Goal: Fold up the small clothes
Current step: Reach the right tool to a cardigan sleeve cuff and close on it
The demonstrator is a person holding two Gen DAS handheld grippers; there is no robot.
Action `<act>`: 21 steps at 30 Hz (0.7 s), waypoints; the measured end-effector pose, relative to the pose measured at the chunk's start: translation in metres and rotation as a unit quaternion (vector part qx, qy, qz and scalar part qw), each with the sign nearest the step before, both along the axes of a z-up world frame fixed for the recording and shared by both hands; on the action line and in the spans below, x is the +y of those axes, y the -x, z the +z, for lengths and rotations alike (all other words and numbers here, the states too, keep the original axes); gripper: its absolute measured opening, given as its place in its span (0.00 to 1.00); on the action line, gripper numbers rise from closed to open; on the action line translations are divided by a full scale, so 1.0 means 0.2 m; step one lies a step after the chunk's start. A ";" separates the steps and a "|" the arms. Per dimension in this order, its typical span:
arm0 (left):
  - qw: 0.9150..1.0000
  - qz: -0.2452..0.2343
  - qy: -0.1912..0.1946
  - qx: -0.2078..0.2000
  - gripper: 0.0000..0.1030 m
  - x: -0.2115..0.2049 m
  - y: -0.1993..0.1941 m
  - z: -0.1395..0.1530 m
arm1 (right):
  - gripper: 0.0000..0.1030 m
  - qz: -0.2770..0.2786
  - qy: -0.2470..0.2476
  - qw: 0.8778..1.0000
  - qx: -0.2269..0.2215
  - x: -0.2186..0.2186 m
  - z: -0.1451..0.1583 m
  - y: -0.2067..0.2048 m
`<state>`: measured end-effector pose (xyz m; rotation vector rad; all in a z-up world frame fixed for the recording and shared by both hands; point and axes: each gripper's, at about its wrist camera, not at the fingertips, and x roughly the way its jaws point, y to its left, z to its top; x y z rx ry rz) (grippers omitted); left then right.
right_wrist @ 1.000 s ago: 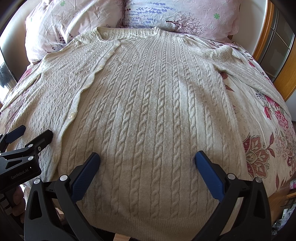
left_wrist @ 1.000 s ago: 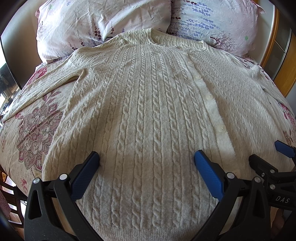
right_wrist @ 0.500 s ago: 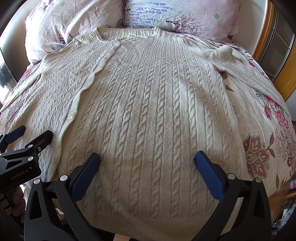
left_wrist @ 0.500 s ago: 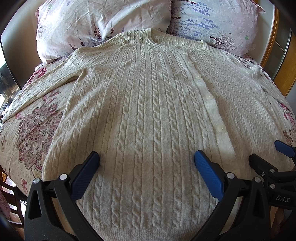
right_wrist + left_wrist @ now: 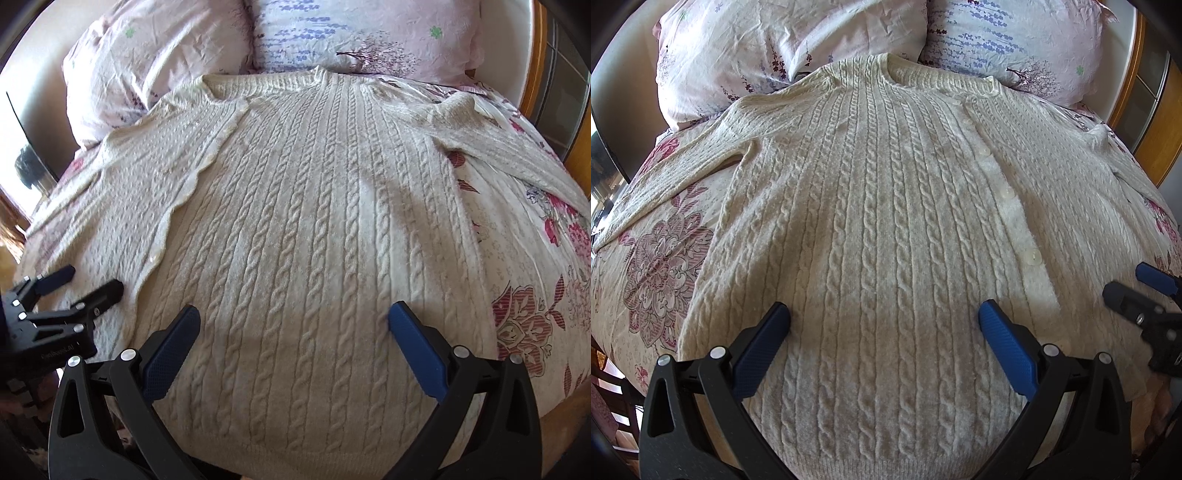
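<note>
A cream cable-knit cardigan [image 5: 886,229] lies flat and buttoned on the bed, collar toward the pillows, sleeves spread to both sides; it also shows in the right wrist view [image 5: 317,236]. My left gripper [image 5: 884,321] is open and empty, hovering over the cardigan's lower left half near the hem. My right gripper [image 5: 293,321] is open and empty over the lower right half. Each gripper shows at the edge of the other's view: the right one [image 5: 1141,288] and the left one [image 5: 81,284].
The bed has a floral cover [image 5: 661,258]. Two pink floral pillows [image 5: 783,40] lie behind the collar. A wooden frame [image 5: 535,55] stands at the right. The bed's near edge lies just below the hem.
Both grippers have lifted and drawn slightly apart, the right one tilting right, so the cardigan sits a little lower in both views. The cardigan has not moved.
</note>
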<state>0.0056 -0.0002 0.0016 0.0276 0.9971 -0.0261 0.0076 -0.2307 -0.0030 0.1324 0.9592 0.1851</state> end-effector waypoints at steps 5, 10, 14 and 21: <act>0.997 0.006 0.074 -0.029 0.98 0.08 0.00 0.05 | 0.79 -0.109 -0.104 0.988 -0.020 -0.41 0.09 -0.15; 0.990 0.018 0.116 -0.071 0.98 0.12 0.01 0.10 | 0.71 -0.265 -0.249 0.931 -0.028 -0.97 0.09 -0.29; 0.988 0.026 0.125 -0.081 0.98 0.14 0.00 0.12 | 0.59 -0.358 -0.323 0.876 -0.015 -1.27 0.00 -0.34; 0.985 0.042 0.151 -0.078 0.98 0.18 -0.03 0.12 | 0.41 -0.409 -0.367 0.835 -0.003 -1.42 -0.14 -0.35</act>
